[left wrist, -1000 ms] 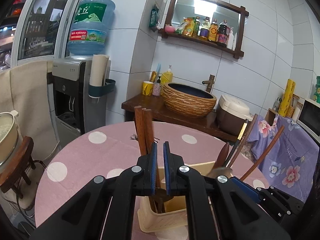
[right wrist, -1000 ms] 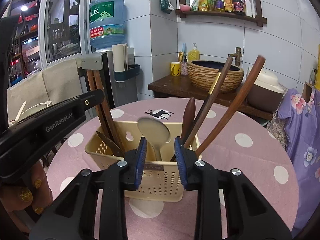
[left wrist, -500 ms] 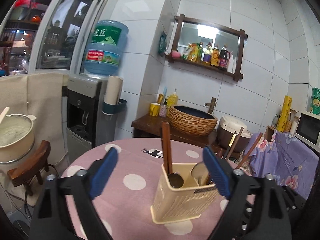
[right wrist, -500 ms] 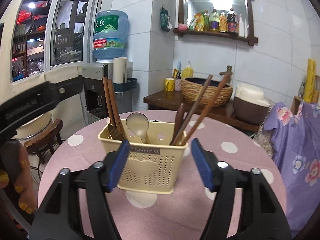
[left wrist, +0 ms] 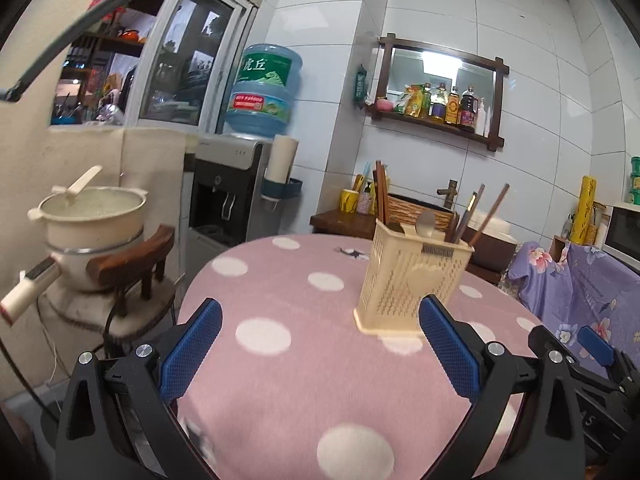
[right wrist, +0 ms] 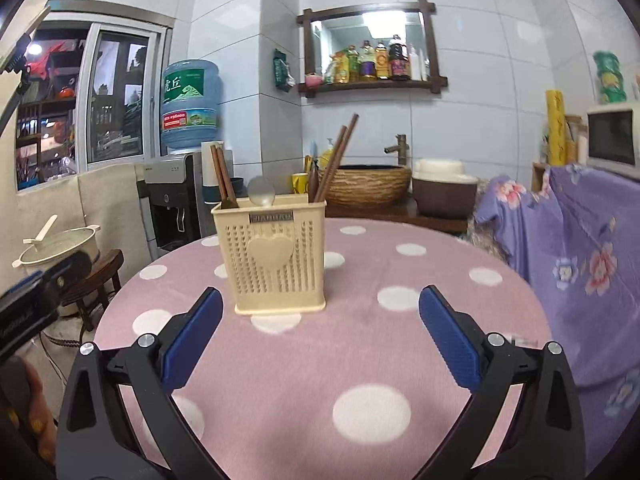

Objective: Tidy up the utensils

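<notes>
A cream plastic utensil holder [left wrist: 408,276] [right wrist: 276,252] stands upright on the pink polka-dot table [left wrist: 304,364] [right wrist: 360,360]. It holds brown wooden chopsticks [left wrist: 380,196] [right wrist: 222,178], a metal spoon [left wrist: 427,222] [right wrist: 261,190] and darker long-handled utensils [left wrist: 486,214] [right wrist: 338,160]. My left gripper [left wrist: 318,346] is open and empty, back from the holder. My right gripper [right wrist: 320,336] is open and empty, also well short of the holder.
A water dispenser [left wrist: 236,184] stands at the back left. A cream pot [left wrist: 90,220] sits on a wooden stool [left wrist: 132,268] left of the table. A wicker basin [right wrist: 366,184] and rice cooker [right wrist: 442,194] stand behind. A purple floral cloth [right wrist: 568,248] lies at the right.
Both grippers went from nearly shut at the holder to wide open and pulled back from it. The chopsticks and spoon stay in the holder.
</notes>
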